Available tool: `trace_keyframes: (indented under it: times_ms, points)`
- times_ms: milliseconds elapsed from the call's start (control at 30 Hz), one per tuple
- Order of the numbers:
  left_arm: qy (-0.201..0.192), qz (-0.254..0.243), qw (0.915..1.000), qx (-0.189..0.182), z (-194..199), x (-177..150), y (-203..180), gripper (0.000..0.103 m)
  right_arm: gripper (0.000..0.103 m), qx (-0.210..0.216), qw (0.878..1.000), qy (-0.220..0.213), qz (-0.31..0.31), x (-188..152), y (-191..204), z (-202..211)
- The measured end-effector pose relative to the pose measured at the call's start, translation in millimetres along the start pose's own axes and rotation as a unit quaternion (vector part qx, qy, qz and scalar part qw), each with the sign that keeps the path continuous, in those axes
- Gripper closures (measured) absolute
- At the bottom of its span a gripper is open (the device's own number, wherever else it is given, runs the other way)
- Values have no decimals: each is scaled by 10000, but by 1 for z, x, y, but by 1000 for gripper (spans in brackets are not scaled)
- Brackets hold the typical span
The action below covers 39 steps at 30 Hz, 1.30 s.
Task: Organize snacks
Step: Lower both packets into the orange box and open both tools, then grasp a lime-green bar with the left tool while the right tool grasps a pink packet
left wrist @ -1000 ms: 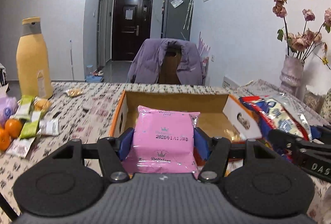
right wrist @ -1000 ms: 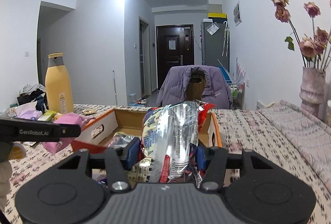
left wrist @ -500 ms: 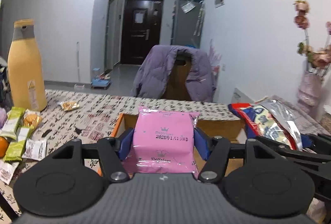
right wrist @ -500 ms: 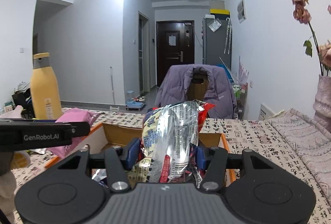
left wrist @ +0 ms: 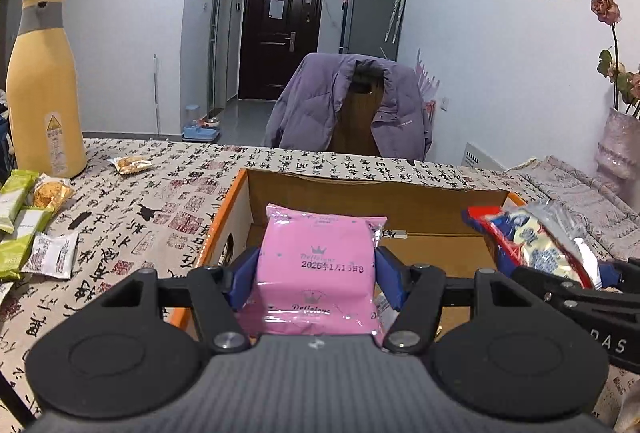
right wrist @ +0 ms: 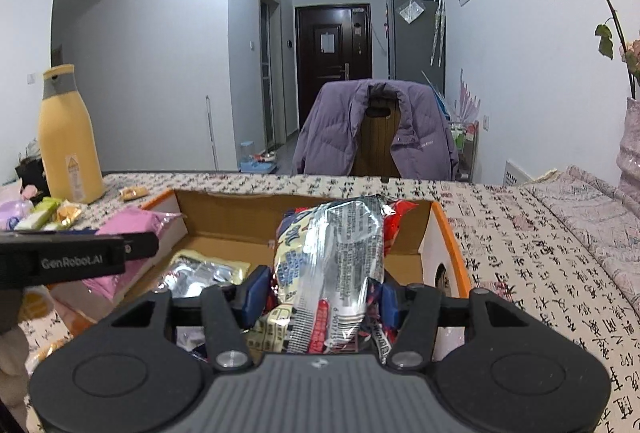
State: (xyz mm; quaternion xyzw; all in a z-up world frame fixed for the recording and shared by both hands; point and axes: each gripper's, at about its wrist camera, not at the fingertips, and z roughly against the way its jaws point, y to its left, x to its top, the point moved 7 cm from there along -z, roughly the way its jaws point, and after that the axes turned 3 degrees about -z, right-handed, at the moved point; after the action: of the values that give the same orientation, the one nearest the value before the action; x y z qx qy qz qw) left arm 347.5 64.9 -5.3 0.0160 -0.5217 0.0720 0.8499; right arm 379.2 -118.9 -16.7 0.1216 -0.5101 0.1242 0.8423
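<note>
My left gripper (left wrist: 316, 275) is shut on a pink snack packet (left wrist: 316, 265) and holds it over the near left part of an open cardboard box with orange edges (left wrist: 372, 189). My right gripper (right wrist: 320, 293) is shut on a silver, blue and red snack bag (right wrist: 332, 265) held over the same box (right wrist: 444, 233). The bag also shows in the left wrist view (left wrist: 536, 245), and the pink packet in the right wrist view (right wrist: 132, 229). A silver and yellow packet (right wrist: 204, 271) lies inside the box.
A tall yellow bottle (left wrist: 42, 89) stands at the table's left. Green bars and small packets (left wrist: 28, 225) lie beside it. A lone wrapped snack (left wrist: 130, 165) lies farther back. A chair with a purple jacket (left wrist: 352, 105) stands behind the table. A vase with dried flowers (left wrist: 620, 137) is at the right.
Both grippers have shifted over the box while keeping their packets. The views rose, then dropped back so the box interior shows again.
</note>
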Motion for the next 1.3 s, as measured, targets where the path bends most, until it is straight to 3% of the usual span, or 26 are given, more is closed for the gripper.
trace_keyframes:
  times_ms: [67, 100, 133, 167, 200, 367, 933, 1300]
  points:
    - [-72, 16, 10000, -33, 3, 1, 1, 37, 41, -69, 10000, -14, -19, 0, -2, 1]
    - [-111, 28, 9999, -52, 4, 2, 2, 33, 33, -74, 10000, -29, -42, 1, -4, 1]
    - [-157, 44, 9999, -52, 7, 4, 1, 20, 20, -75, 9999, -40, -64, 2, -5, 3]
    - [-215, 62, 9997, -32, 9, 5, 2, 6, 13, -91, 9999, -65, -80, 2, -6, 4]
    - [-292, 72, 9995, 1, 12, 6, 2, 1, 1, -117, 9998, -91, -91, 2, -7, 5]
    - [-483, 105, 9988, -18, 22, 12, 1, 0, 0, -159, 9997, -112, -157, 2, -12, 6]
    - [-418, 202, 9987, -184, 59, 23, -6, 0, 0, -267, 9993, -263, -52, 20, -14, 48]
    - [-264, 61, 9994, -236, 99, -6, -2, 0, 0, -288, 9993, -87, -231, -15, -29, 94]
